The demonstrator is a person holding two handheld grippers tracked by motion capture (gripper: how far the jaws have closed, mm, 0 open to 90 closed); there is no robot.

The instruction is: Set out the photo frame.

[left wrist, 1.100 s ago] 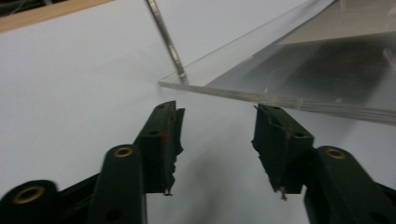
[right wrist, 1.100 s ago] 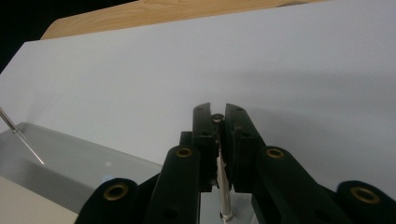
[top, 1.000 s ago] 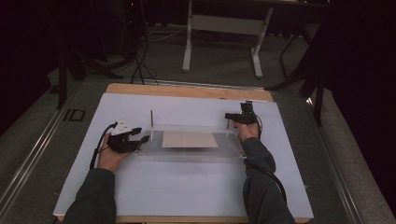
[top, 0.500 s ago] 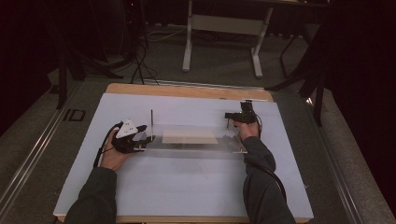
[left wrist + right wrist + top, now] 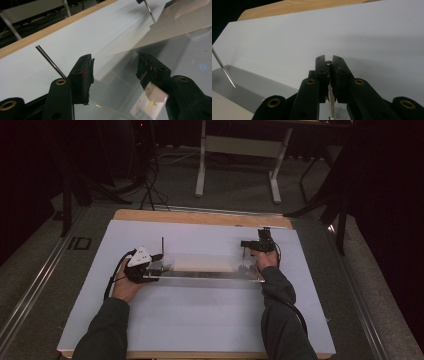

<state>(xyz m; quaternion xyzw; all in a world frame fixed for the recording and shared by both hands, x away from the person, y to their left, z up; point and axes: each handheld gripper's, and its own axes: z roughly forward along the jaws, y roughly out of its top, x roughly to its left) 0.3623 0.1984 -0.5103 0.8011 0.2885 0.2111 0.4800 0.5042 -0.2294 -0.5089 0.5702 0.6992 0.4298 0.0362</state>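
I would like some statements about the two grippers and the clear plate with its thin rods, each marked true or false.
1. The right gripper is shut on a thin metal rod. True.
2. The left gripper has its jaws tightly shut. False: they stand apart, at the edge of the clear plate.
3. A pale flat sheet lies at the plate. True.
4. The plate rests on bare wood. False: it rests on a white sheet covering the table.
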